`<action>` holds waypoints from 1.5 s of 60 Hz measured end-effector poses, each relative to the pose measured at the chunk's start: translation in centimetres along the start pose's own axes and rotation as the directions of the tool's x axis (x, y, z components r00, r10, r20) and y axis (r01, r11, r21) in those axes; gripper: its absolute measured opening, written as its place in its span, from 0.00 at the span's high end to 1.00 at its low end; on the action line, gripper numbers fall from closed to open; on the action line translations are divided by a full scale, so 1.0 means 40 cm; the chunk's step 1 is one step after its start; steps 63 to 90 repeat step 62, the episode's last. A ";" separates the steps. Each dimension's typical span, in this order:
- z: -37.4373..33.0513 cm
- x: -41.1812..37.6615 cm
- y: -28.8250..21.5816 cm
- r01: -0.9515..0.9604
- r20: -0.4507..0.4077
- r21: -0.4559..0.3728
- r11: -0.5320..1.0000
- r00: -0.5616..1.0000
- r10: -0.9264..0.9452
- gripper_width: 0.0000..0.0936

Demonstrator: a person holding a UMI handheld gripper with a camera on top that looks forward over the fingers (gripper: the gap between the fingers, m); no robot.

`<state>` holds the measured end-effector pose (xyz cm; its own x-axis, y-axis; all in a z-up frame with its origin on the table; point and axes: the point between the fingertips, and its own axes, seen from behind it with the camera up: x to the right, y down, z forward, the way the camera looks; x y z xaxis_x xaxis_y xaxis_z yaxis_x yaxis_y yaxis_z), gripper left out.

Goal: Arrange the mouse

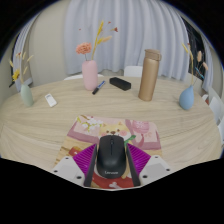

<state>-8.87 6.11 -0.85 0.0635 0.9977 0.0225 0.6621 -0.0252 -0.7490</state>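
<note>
At the bottom centre of the frame the claw (110, 170) holds a black mouse (110, 159); both pink pads (78, 158) press on its sides, so the claw is closed only to the width of the mouse. Under it lies a mat (112, 131) on the table (60, 120). Farther up stand a pink vase (90, 75), a bottle (149, 76) and a blue vase (187, 97).

The mouse (110, 160) lies between the gripper (110, 172) fingers, on a mat (108, 131) on the table (60, 118). From it, a tumbler (149, 76) stands at one o'clock, a vase (90, 74) at eleven (a remote (120, 83) between them), another vase (187, 97) at two, another (26, 94) at ten.
</note>
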 end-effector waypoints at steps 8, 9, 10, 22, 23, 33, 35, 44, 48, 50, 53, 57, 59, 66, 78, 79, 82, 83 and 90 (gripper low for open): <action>-0.072 0.002 -0.077 0.008 -0.021 0.073 0.997 1.000 -0.007 0.08; -0.093 -0.001 -0.086 0.006 -0.019 0.082 0.997 1.000 -0.004 0.08; -0.112 -0.006 -0.097 0.004 -0.017 0.092 0.996 1.000 -0.002 0.08; -0.411 -0.129 -0.129 -0.007 0.011 0.155 0.988 1.000 0.005 0.08; -0.436 -0.143 -0.119 -0.006 0.012 0.154 0.988 1.000 0.004 0.08; -0.632 -0.270 0.034 -0.029 0.026 0.117 0.993 0.999 0.026 0.09; -0.660 -0.290 0.072 -0.035 0.024 0.102 0.994 0.999 0.032 0.09; -0.740 -0.363 0.226 -0.033 0.005 0.049 0.998 0.999 0.033 0.09; -0.763 -0.387 0.266 -0.030 -0.001 0.035 0.999 1.000 0.030 0.09; -0.773 -0.399 0.277 -0.025 -0.003 0.034 0.999 1.000 0.025 0.09; -0.782 -0.410 0.289 -0.029 -0.004 0.031 0.999 1.000 0.029 0.09; -0.788 -0.403 0.298 -0.029 -0.027 0.031 0.999 0.999 0.030 0.08; -0.792 -0.399 0.298 -0.029 -0.040 0.034 0.999 0.999 0.031 0.08; -0.796 -0.396 0.304 -0.028 -0.050 0.032 0.999 0.998 0.030 0.08; -0.796 -0.396 0.304 -0.028 -0.050 0.032 0.999 0.998 0.030 0.08; -0.796 -0.396 0.304 -0.028 -0.050 0.032 0.999 0.998 0.030 0.08; -0.796 -0.396 0.304 -0.028 -0.050 0.032 0.999 0.998 0.030 0.08; -0.796 -0.396 0.304 -0.028 -0.050 0.032 0.999 0.998 0.030 0.08; -0.796 -0.396 0.304 -0.028 -0.050 0.032 0.999 0.998 0.030 0.08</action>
